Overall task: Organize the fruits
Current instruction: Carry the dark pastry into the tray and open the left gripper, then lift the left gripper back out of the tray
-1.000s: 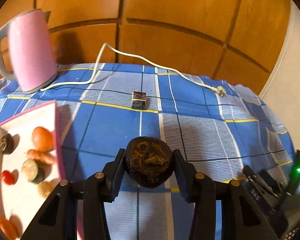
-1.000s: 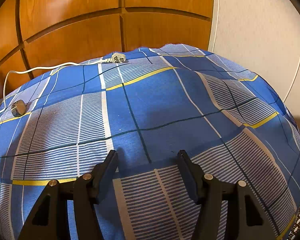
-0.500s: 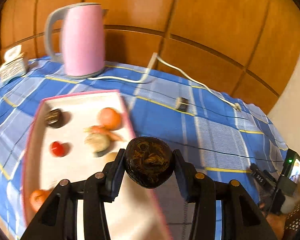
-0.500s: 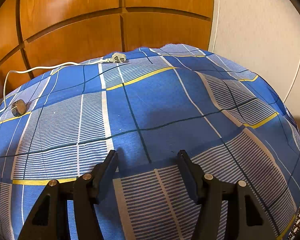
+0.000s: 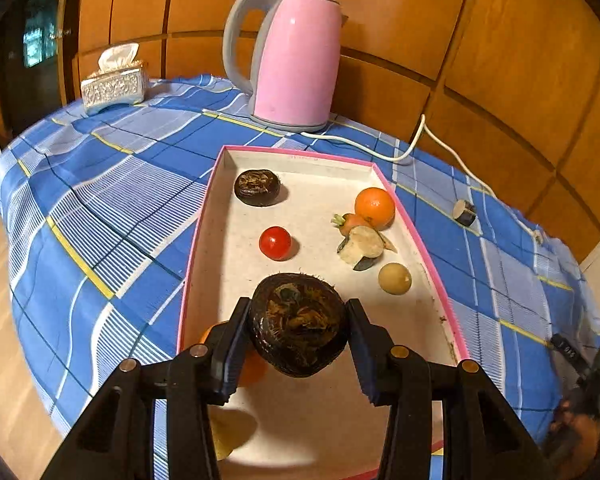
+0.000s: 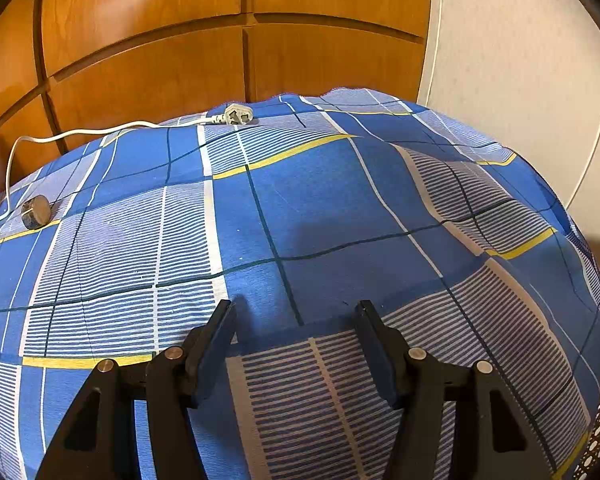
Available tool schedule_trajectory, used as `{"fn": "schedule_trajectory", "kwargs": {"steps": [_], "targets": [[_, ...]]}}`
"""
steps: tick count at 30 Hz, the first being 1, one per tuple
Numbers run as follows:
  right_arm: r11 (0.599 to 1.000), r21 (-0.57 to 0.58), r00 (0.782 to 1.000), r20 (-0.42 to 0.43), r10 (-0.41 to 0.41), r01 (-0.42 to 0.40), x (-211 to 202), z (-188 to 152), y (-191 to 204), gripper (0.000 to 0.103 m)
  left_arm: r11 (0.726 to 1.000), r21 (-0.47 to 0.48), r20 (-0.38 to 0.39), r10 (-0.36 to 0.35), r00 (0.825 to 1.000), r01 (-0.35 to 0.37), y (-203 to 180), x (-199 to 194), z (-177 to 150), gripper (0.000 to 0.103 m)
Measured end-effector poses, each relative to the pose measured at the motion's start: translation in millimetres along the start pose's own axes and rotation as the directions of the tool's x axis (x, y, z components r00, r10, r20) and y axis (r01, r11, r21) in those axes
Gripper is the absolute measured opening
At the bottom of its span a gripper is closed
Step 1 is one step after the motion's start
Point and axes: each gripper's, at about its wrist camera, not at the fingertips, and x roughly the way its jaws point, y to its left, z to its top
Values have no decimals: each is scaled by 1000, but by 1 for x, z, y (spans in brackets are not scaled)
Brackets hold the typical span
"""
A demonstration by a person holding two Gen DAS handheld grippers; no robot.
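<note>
Our left gripper [image 5: 298,322] has its fingers clenched on the dark fruit [image 5: 298,324], which hangs directly over the pink tray [image 5: 420,236], so the release lies straight below. Our right gripper [image 6: 296,320], fingers released and empty, sits over bare cloth, far from the tray

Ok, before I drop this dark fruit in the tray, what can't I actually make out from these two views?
- Left wrist view: the orange fruit and a yellow item in the tray sit mostly behind the left gripper and its dark fruit.
- Left wrist view: the tray's near edge is cut off by the frame.
- Right wrist view: the tray is out of frame; the small cut piece is too small to identify.
</note>
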Motion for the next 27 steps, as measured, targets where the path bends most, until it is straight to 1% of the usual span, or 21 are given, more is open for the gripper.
{"fn": "schedule_trajectory", "kwargs": {"steps": [1, 3, 5, 6, 7, 9, 11, 13, 15, 16, 17, 19, 21, 24, 26, 27], "targets": [[1000, -2, 1000, 0, -2, 2, 0, 0, 0, 62, 1000, -5, 4, -6, 1000, 6, 0, -1, 0, 47], [1000, -6, 1000, -1, -5, 5, 0, 0, 0, 62, 999, 37, 30, -25, 999, 24, -6, -6, 1, 47], [1000, -8, 1000, -1, -7, 7, 0, 1, 0, 62, 995, 75, 50, -71, 996, 67, -16, -9, 3, 47], [1000, -9, 1000, -1, -8, 8, 1, 1, 0, 62, 993, 81, 48, -88, 995, 84, -19, -7, 5, 47], [1000, -11, 1000, -2, -9, 9, 1, 1, 1, 62, 992, 91, 42, -91, 995, 87, -22, -4, 6, 47], [1000, -16, 1000, -2, -13, 13, 0, 1, 1, 62, 993, 96, 16, -70, 997, 69, -28, 10, 9, 47], [1000, -15, 1000, -2, -12, 12, 0, 2, 1, 62, 995, 72, -4, -68, 998, 68, -27, 21, 11, 47], [1000, -15, 1000, -2, -9, 9, 1, 2, 0, 62, 996, 87, -24, -29, 999, 31, -29, 34, 13, 47], [1000, -15, 1000, -2, -7, 7, 1, 1, 0, 62, 997, 69, -35, -19, 999, 22, -25, 41, 12, 48], [1000, -16, 1000, -2, -8, 8, 1, 1, 0, 62, 998, 69, -30, -7, 1000, 9, -24, 41, 11, 50], [1000, -16, 1000, -2, -9, 9, 1, 1, 0, 62, 998, 68, -23, 5, 1000, -4, -22, 41, 11, 55], [1000, -15, 1000, -2, -7, 7, 1, 1, 0, 62, 998, 59, -9, -2, 1000, 2, -19, 38, 10, 63], [1000, -17, 1000, -2, -9, 9, 1, 2, 0, 62, 998, 64, 10, 13, 1000, -13, -19, 32, 8, 67], [1000, -16, 1000, -2, -8, 8, 1, 2, 0, 62, 997, 62, 33, 35, 999, -37, -18, 22, 3, 68], [1000, -16, 1000, -2, -8, 8, 1, 2, 0, 62, 997, 55, 55, 47, 997, -50, -16, 14, -1, 74], [1000, -15, 1000, -2, -7, 7, 1, 2, 0, 62, 997, 46, 72, 57, 996, -61, -14, 6, -3, 78]]}}
